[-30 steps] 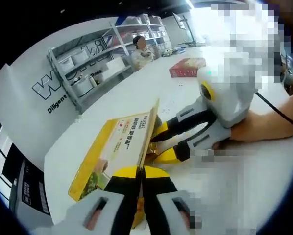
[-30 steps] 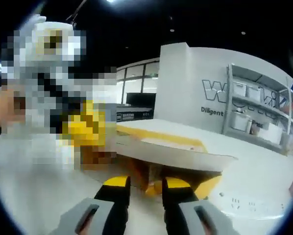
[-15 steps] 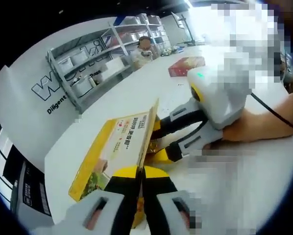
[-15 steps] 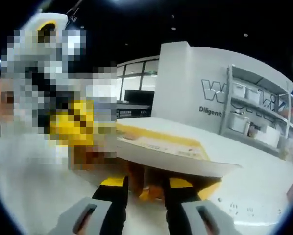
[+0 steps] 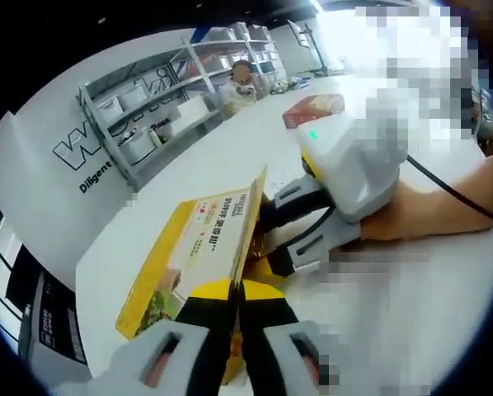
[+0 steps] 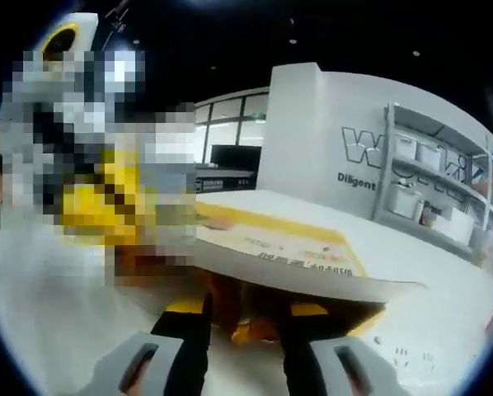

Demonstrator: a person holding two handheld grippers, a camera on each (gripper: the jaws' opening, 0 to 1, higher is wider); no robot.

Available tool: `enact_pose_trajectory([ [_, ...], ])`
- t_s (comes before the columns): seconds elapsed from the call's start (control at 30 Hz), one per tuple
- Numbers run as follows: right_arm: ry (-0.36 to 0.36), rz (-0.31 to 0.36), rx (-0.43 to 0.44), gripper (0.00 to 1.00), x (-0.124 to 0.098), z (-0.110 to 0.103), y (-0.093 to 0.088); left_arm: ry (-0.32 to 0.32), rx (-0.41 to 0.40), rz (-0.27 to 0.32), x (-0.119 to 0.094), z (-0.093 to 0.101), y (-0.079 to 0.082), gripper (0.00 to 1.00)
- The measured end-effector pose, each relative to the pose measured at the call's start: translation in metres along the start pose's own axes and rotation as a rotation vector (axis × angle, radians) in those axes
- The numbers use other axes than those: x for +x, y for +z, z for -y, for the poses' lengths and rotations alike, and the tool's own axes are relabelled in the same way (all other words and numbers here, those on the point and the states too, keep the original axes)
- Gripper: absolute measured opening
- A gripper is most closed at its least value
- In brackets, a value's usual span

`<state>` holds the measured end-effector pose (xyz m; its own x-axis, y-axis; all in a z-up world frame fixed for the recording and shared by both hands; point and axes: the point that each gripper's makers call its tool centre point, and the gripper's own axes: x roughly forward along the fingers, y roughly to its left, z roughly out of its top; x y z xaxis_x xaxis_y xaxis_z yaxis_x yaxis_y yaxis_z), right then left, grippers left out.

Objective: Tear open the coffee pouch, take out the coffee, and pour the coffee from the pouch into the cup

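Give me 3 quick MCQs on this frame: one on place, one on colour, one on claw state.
1. Where is the red box?
A. on the white table beyond the claws
B. on a shelf
C. in the left claw

2. The main colour of the pouch is
A. blue
B. yellow
C. green

3. The left claw is
A. wide open
B. lying on the table
C. shut on the pouch

Key: 1 A, the box lies on the table past the right claw. 2 B, its panel is yellow in the left gripper view. 3 C, the jaws meet on the pouch's edge.
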<state>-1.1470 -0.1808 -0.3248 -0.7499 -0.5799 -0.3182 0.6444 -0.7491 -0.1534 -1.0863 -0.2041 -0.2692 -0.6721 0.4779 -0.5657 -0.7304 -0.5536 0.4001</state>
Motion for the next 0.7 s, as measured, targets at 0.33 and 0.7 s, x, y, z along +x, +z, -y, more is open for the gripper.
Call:
enact_pose_trajectory([
  [0.33, 0.011, -0.029, -0.002, 0.24, 0.01, 0.007, -0.002, -0.002, 0.0, 0.004, 0.001, 0.0, 0.001, 0.04],
  [0.7, 0.016, -0.018, 0.017, 0.21, -0.001, 0.004, -0.003, -0.001, -0.001, 0.006, 0.002, -0.001, 0.002, 0.05],
])
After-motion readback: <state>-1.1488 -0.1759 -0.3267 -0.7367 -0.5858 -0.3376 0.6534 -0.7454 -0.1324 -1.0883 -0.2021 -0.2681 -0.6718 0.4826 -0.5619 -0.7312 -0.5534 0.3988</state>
